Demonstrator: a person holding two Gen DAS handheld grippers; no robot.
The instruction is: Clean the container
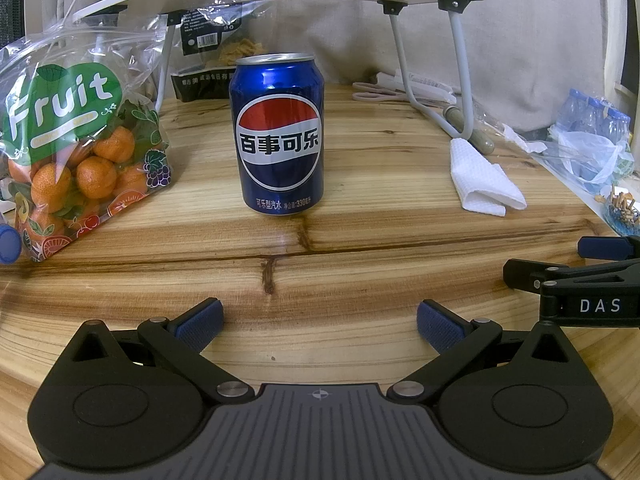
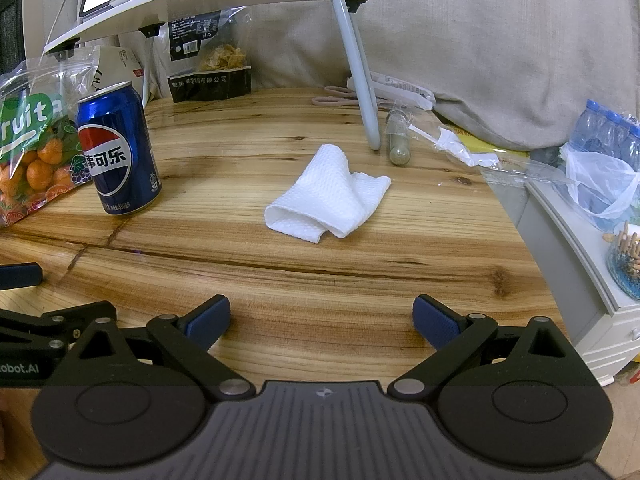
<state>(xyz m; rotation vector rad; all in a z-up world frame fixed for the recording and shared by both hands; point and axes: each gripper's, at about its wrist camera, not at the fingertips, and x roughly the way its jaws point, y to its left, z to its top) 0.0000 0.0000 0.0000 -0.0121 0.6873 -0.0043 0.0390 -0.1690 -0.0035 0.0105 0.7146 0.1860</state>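
One cola can (image 1: pixel 278 134) upright on wooden table (image 1: pixel 360 240), one folded white cloth (image 2: pixel 330 196), both grippers' jaws apart, empty

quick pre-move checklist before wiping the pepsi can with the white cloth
1. Left gripper open, nothing between the fingers: ok.
2. Right gripper open, nothing held: ok.
3. Pepsi can upright on the wooden table, straight ahead of the left gripper: ok.
4. White cloth lying free, ahead of the right gripper: ok.
5. Fruit bag clear of the can: ok, a gap shows.
6. Can full or empty: cannot tell.
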